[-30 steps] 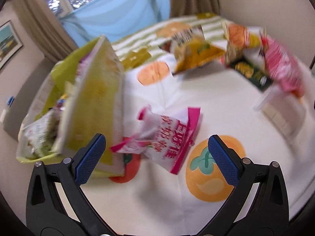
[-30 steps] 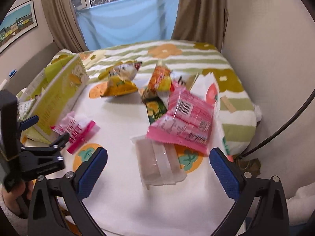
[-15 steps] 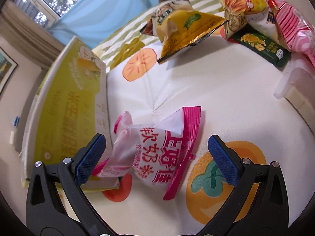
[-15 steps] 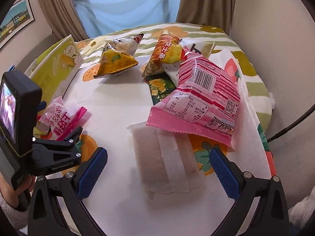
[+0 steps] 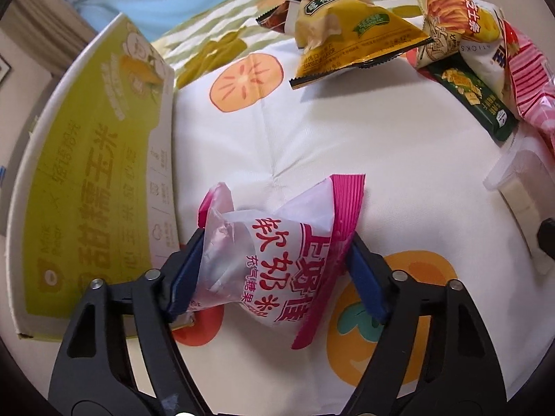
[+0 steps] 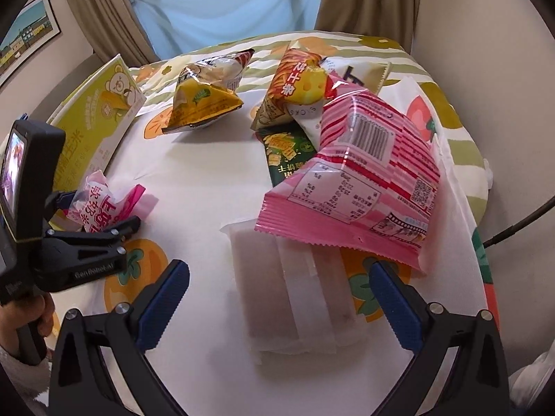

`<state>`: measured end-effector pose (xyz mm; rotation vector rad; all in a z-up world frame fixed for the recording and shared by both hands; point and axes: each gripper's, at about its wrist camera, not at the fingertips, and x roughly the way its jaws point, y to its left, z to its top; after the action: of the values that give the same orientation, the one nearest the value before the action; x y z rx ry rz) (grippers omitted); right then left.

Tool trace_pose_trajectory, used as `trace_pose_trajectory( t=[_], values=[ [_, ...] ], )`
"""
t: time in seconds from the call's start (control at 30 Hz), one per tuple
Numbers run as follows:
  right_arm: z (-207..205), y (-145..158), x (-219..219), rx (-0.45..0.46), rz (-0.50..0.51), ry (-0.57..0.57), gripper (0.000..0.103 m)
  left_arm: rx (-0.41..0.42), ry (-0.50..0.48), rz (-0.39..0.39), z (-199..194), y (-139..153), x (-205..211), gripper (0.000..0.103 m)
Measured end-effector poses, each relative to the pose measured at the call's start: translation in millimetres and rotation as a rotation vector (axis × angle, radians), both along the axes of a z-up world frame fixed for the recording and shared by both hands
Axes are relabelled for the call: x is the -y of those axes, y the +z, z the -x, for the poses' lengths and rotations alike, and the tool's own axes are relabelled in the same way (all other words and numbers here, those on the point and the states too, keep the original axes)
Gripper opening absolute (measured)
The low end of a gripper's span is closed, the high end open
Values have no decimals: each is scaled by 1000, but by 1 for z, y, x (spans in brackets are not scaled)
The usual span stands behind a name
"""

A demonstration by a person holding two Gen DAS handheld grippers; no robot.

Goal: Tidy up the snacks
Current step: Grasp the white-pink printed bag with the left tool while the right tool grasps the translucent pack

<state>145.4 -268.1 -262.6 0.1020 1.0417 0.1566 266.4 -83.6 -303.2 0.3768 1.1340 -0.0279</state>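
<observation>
My left gripper (image 5: 274,270) is shut on a small pink-and-white candy bag (image 5: 277,260), its blue pads pressing both sides, beside the yellow-green carton (image 5: 86,180). The same bag (image 6: 104,204) and left gripper (image 6: 97,228) show at the left of the right wrist view. My right gripper (image 6: 277,298) is open and empty, hovering over a clear pale packet (image 6: 288,291). A large pink snack bag (image 6: 360,180) lies partly on that packet.
A yellow chip bag (image 6: 201,100), an orange cheese-stick bag (image 6: 298,76) and a dark green cracker pack (image 6: 284,152) lie farther back on the fruit-print cloth (image 6: 197,173). A wall is close on the right, with a curtained window behind.
My left gripper moved forward and closed on the pink-and-white candy bag. My right gripper moved closer to the clear packet and stayed open.
</observation>
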Motion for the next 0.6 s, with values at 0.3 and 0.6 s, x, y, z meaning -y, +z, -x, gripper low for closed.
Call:
trace_pose_trajectory(
  t=[0.3,0.6],
  values=[
    [-7,-11,-13,-43,47,47,103,-20,-18,-5,5,0,-14,55],
    [-8,-20,-17,-79,101,68,87,-26,-4,26,5,1,-24,50]
  ],
)
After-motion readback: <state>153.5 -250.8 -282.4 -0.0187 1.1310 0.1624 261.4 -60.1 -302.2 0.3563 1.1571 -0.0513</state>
